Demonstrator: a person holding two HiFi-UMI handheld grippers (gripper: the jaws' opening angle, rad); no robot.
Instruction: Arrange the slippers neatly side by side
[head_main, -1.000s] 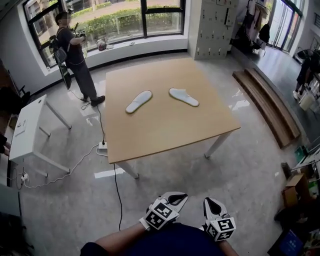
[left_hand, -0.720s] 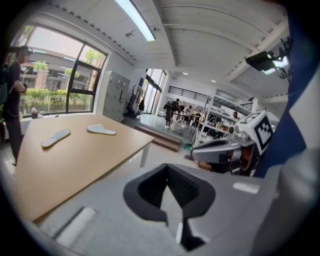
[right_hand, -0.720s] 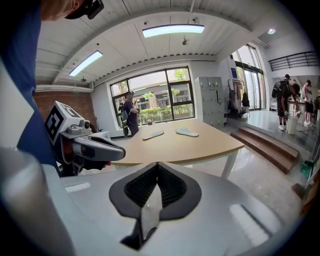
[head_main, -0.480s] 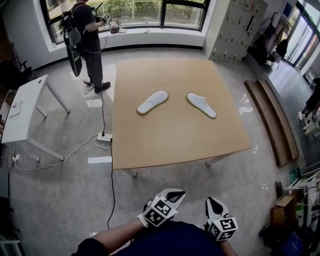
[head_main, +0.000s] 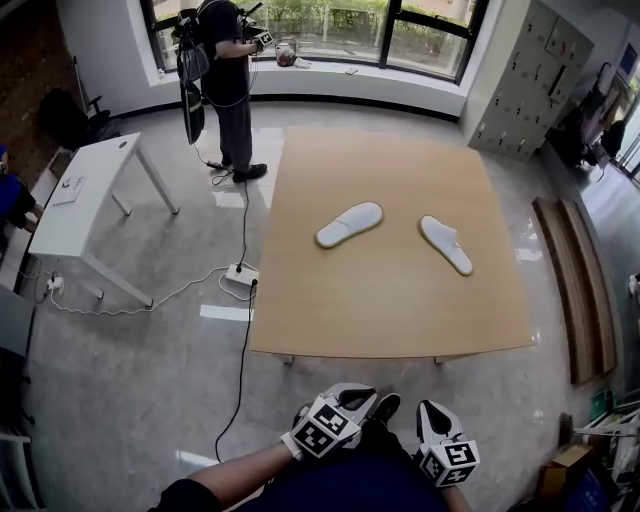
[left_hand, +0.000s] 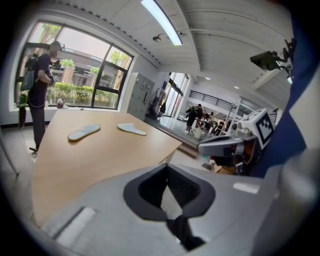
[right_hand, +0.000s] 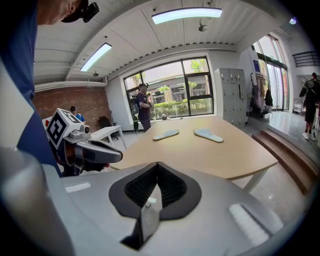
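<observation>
white slippers (head_main: 349, 224), tan table (head_main: 390, 300), grey floor (head_main: 150, 370)

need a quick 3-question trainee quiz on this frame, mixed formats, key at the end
1. Multiple choice: in the head view, the left-hand slipper and right-hand slipper lie on: A) a shelf B) the wooden table C) a chair.
2. True or false: the slippers are touching, neatly side by side.
3. Fill in: the left gripper and right gripper both have jaws ___, holding nothing.
Key: 1 B; 2 false; 3 shut.
</observation>
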